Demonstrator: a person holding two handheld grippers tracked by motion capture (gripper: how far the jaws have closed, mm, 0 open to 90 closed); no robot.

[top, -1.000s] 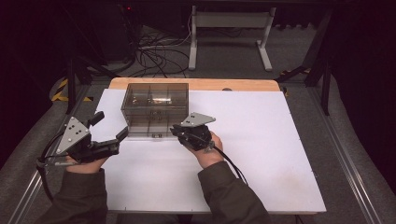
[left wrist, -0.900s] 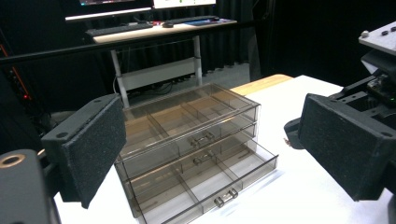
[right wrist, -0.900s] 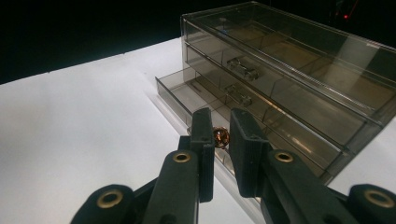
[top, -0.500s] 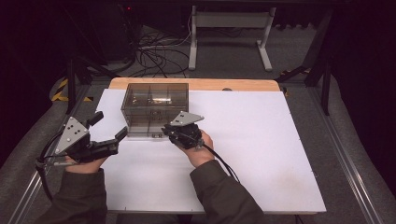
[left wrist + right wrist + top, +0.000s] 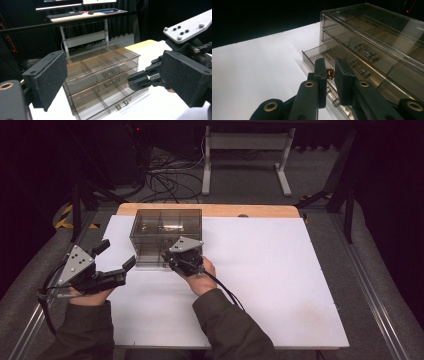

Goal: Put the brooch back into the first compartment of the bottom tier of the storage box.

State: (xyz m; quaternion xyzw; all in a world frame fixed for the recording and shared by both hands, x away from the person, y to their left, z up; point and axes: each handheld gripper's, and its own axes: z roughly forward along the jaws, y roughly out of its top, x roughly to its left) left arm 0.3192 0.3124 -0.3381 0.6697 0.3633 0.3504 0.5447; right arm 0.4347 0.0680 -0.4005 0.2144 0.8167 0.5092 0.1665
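Where the white table (image 5: pixel 280 285) meets its wooden back edge, one clear smoky plastic drawer box (image 5: pixel 167 236) stands left of centre, its front facing the person. It is a low, wide cabinet with three drawers (image 5: pixel 105 85) stacked one above another, each fronted by a single small clear bar handle (image 5: pixel 122 104), three handles in all, and each drawer split by dividers into compartments. Its long axis runs side to side across the table, parallel to the near edge. The bottom drawer (image 5: pixel 317 56) is pulled out a little way from the front, while the two above sit flush. Two grippers work here. The left gripper (image 5: pixel 116 257), held in the person's left hand well to the left of the box, points toward the box's front left corner with its jaws spread wide and nothing between the pads (image 5: pixel 50 80). The right gripper (image 5: pixel 330 77) sits at the box's front, low, by the bottom drawer; its jaws are drawn close but not fully together, with a narrow gap. In that gap one tiny coppery thing (image 5: pixel 330 73) shows, possibly a ring or a bead, though it is too small and dim to tell whether the pads actually pinch it.
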